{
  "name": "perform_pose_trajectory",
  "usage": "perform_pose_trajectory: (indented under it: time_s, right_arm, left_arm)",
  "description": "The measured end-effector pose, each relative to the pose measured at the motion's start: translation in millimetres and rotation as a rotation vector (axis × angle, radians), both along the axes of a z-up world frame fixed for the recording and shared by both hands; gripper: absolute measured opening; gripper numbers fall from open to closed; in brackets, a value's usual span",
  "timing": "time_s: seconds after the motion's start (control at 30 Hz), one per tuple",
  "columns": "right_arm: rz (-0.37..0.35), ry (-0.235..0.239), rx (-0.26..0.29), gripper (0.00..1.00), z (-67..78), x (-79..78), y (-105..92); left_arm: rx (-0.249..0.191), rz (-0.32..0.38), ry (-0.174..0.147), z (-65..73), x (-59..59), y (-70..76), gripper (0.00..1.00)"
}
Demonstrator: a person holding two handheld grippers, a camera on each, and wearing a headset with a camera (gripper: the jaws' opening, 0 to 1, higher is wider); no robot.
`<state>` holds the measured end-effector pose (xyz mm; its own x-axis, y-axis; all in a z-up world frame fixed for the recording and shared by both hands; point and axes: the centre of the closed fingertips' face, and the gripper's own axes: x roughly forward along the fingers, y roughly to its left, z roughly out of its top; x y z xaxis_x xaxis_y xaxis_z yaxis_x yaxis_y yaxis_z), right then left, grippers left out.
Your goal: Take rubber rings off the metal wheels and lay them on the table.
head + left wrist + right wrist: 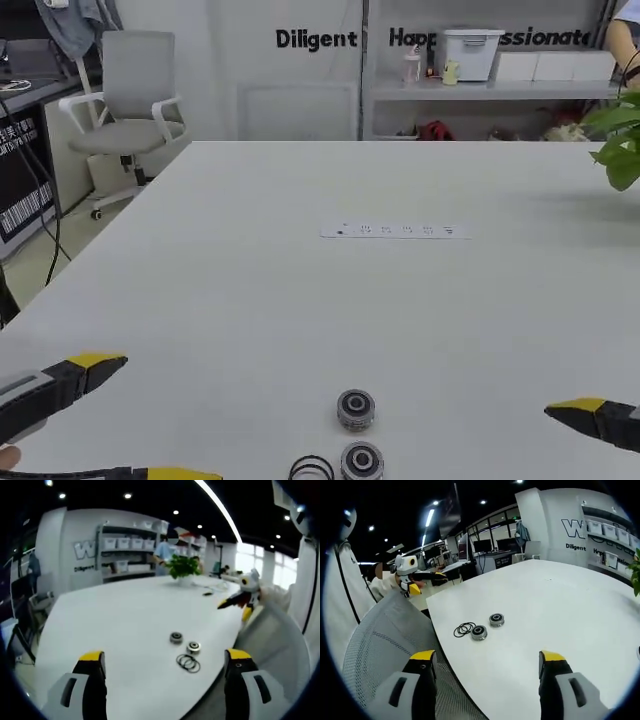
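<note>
Left gripper (165, 655): jaws spread wide with nothing between them, hanging off the table's near-left side and aimed in at the work.
Right gripper (487, 655): same story, jaws wide apart and empty, out past the near-right side, well apart from both wheels.
Rubber rings (312, 468): a small loose tangle flat on the table (250, 300), just beside the near wheel; already off, I'd judge.
Near wheel (361, 460): lying flat; whether rubber is on it, can't tell.
Far wheel (356, 407): just behind, not touching.
Edge: rings and near wheel sit close to the table's lip, so a careless nudge could drop them.
Open room: bare top beyond; power strip (395, 231) and plant (620, 140) are well away.
</note>
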<state>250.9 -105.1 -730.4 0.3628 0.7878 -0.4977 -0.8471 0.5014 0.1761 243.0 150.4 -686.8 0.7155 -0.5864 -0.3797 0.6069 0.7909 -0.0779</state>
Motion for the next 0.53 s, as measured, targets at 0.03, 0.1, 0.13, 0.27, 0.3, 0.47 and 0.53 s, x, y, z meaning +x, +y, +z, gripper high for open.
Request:
perform_pose_trajectory:
  time_s: [0.03,0.1,0.13,0.27,0.3,0.47,0.53]
  right_arm:
    - [0.000,0.006,-0.005,0.80,-3.5,-1.3,-0.1]
    - [-0.001,0.022,-0.004,0.80,-8.6,-3.0,0.6]
    - [-0.002,0.026,-0.004,0.80,-10.8,-3.6,1.3]
    - [0.002,0.059,-0.029,0.80,-25.0,-9.8,3.9]
    - [0.004,0.067,-0.038,0.80,-28.0,-12.0,4.6]
    - [0.028,0.098,-0.092,0.80,-45.3,-21.8,3.7]
    - [0.038,0.103,-0.107,0.80,-49.1,-24.1,4.2]
  left_arm:
    - [-0.005,0.003,0.004,-1.9,0.1,0.0,1.00]
    - [-0.012,0.006,0.009,-4.6,0.0,0.0,1.00]
    - [-0.014,0.007,0.011,-6.1,-0.4,0.2,1.00]
    - [0.000,0.012,0.053,-21.9,-5.2,1.4,1.00]
    - [0.002,0.011,0.060,-24.8,-6.5,1.3,1.00]
    - [-0.009,0.009,0.097,-35.2,-10.7,-0.3,0.98]
    - [-0.009,0.008,0.105,-37.5,-11.2,-0.6,0.98]
